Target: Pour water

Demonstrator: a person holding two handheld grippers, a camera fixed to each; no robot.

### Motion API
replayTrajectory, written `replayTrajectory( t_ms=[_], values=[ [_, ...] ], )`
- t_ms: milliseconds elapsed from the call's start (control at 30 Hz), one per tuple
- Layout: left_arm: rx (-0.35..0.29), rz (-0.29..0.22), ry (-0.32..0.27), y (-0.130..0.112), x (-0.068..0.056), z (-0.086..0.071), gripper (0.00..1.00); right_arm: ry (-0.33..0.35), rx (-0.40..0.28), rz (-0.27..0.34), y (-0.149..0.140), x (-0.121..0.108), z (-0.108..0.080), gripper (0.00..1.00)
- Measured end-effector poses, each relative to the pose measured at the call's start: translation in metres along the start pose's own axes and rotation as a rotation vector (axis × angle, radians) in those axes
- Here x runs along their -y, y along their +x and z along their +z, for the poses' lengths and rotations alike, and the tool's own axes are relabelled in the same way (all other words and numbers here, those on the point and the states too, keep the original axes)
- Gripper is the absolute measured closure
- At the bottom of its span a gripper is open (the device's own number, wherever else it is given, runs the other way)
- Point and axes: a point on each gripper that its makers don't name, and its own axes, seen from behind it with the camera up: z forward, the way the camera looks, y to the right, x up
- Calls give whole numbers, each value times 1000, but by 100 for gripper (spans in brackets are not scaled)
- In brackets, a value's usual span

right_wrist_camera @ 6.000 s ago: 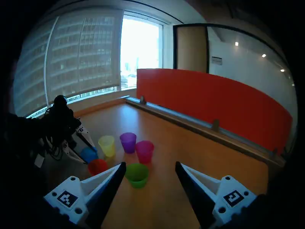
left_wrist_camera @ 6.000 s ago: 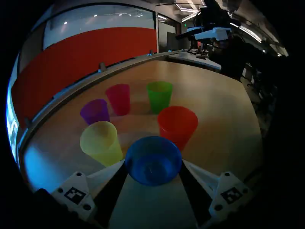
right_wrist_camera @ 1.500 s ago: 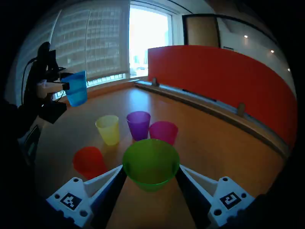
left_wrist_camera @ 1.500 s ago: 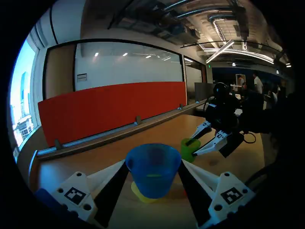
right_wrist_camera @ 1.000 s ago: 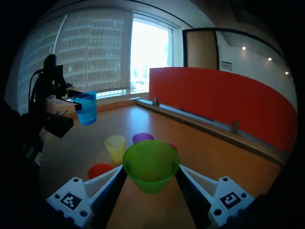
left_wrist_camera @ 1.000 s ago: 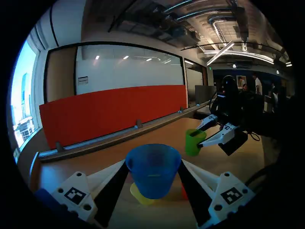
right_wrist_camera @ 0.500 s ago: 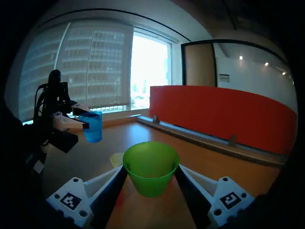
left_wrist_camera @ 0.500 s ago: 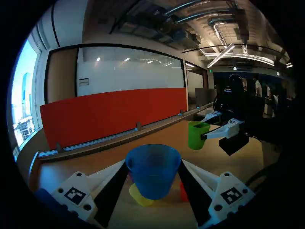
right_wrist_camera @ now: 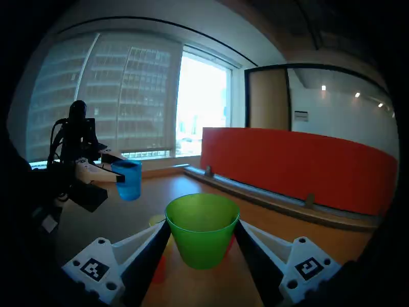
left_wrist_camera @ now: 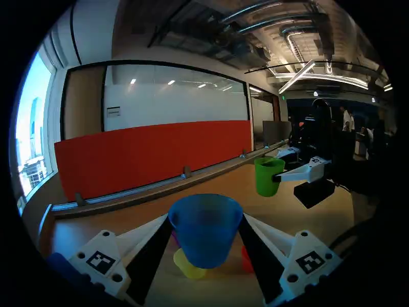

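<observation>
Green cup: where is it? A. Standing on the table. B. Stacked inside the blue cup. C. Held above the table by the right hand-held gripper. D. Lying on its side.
C: the green cup sits upright between the fingers of the right hand-held gripper, above the table.

Daylight blows out the window point(right_wrist_camera: 202, 102), indoors is dim, and straight lines bow toward the edges.

The left gripper point(left_wrist_camera: 204, 219) has two white wedge-shaped fingers point(left_wrist_camera: 134, 245) with black inner faces, each bearing a square black-and-white marker point(left_wrist_camera: 100, 261) flanked by small dark screws point(left_wrist_camera: 77, 254). The right gripper point(right_wrist_camera: 202, 223) is built the same. Seen far off at left, the left gripper's housing point(right_wrist_camera: 87, 196) is black, trailing black cables point(right_wrist_camera: 53, 140).
</observation>
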Motion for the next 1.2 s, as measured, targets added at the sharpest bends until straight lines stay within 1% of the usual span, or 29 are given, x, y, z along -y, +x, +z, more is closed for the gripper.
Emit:
replayTrajectory(
  t_ms=[467,667,867,1200],
  values=[
    [-33,-14,-2,5,-2,5,13,-3,-26,2,7,-4,-3,10],
    [-51,-16,-9,7,-1,7,13,10,-30,1,9,-1,-4,10],
    [-81,7,1,15,-1,7,13,34,-38,5,10,5,-3,11],
    [-96,93,14,25,-2,10,14,77,-46,10,6,18,0,11]
  ],
)
